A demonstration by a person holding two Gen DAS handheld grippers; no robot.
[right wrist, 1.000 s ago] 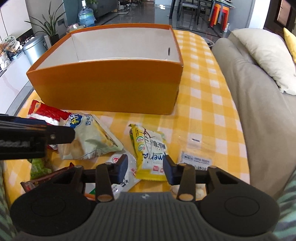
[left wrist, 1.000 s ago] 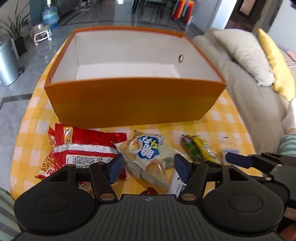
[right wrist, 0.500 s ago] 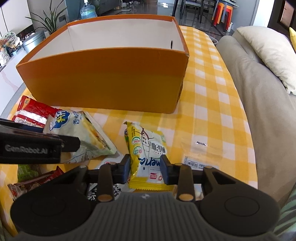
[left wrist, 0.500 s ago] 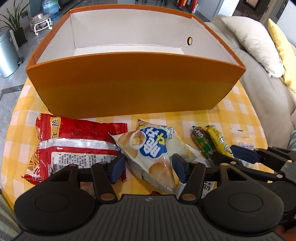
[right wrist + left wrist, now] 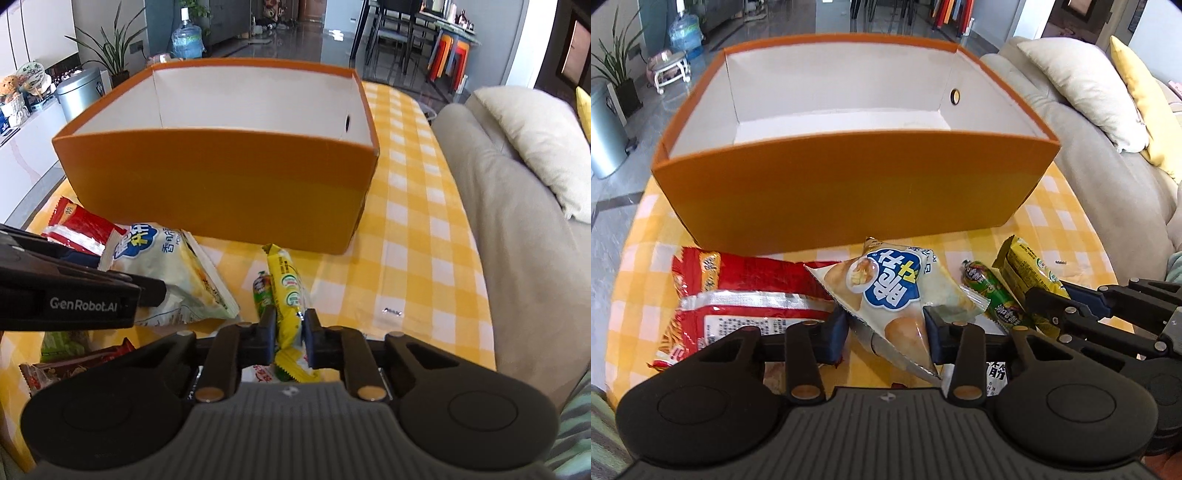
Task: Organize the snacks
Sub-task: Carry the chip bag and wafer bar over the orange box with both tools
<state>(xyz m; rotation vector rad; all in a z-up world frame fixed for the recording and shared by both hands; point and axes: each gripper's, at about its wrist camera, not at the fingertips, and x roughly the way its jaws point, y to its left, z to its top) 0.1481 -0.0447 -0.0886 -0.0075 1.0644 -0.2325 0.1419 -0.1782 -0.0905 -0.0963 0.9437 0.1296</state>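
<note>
Yellow-checked tablecloth (image 5: 413, 258) beside beige sofa (image 5: 517, 229), glossy grey floor (image 5: 624, 147).

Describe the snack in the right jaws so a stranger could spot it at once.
Start at the big orange box on the checked tablecloth. In front of its right corner, the right gripper pinches a slim yellow packet. The green sausage stick beside it is shorter and lies free.
</note>
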